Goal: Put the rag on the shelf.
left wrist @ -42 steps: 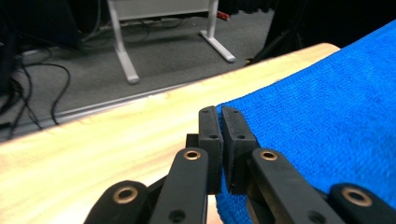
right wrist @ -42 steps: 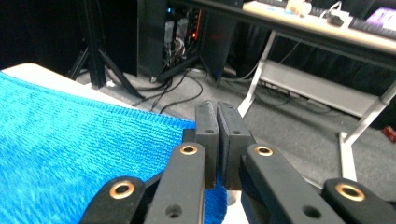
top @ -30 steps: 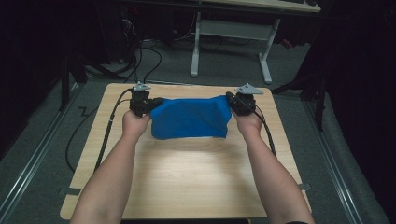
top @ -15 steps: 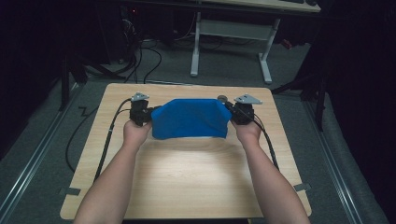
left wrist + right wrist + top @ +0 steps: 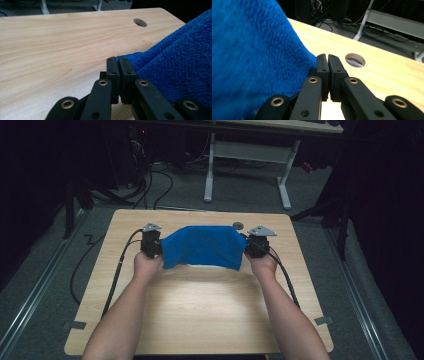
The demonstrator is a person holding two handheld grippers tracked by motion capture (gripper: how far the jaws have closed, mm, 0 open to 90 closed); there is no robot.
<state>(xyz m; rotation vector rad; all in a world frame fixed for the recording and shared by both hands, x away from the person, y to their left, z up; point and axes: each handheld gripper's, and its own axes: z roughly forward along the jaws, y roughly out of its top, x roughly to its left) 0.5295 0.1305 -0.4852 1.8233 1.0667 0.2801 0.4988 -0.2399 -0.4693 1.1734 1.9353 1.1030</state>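
Left gripper (image 5: 152, 245) clamped, right gripper (image 5: 255, 246) clamped, forearms outstretched

Each black hand-held gripper (image 5: 151, 243) (image 5: 257, 245) carried a grey three-cornered plate on top, trailed a black cable, and had brass-ringed rivets; the forearms were bare, sleeveless
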